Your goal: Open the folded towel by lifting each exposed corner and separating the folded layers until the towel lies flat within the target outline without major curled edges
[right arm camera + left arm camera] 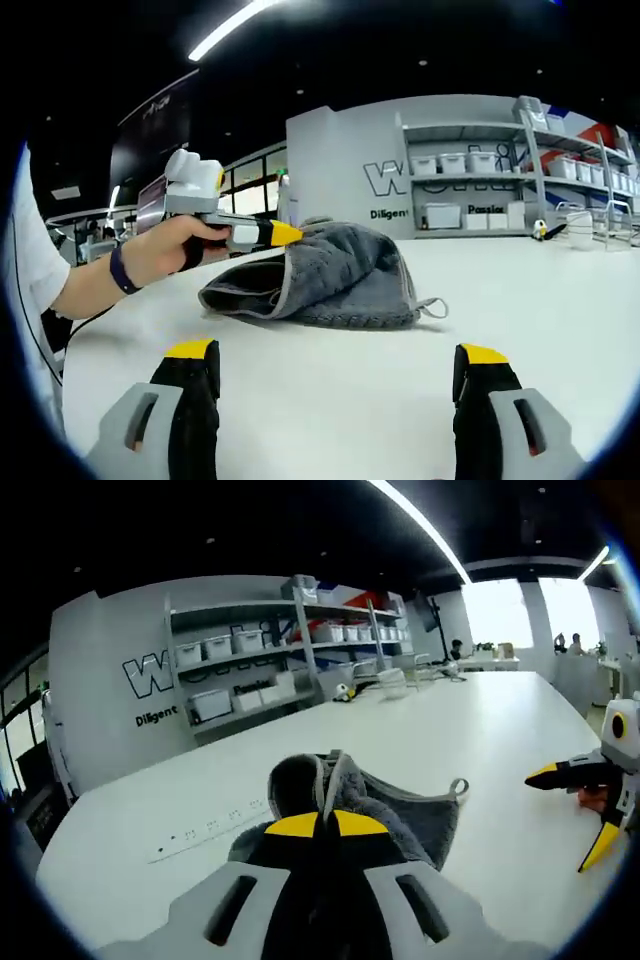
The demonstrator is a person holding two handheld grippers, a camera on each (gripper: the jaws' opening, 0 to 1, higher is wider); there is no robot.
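Observation:
A grey towel (335, 280) with a pale hem lies bunched on the white table (520, 290), with a small hanging loop (434, 308) at its right corner. My left gripper (325, 823) is shut on a raised fold of the grey towel (410, 815); in the right gripper view the left gripper (285, 234) comes in from the left, held by a person's hand, its yellow tip pinching the cloth. My right gripper (338, 365) stands open above bare table, short of the towel. In the left gripper view the right gripper (580, 805) hangs open at the right.
Grey shelving (290, 650) with white bins stands against the wall beyond the table's far edge. A few small objects (395, 680) sit far back on the table (150, 810). A strip of faint marks (205, 830) runs along the table to the towel's left.

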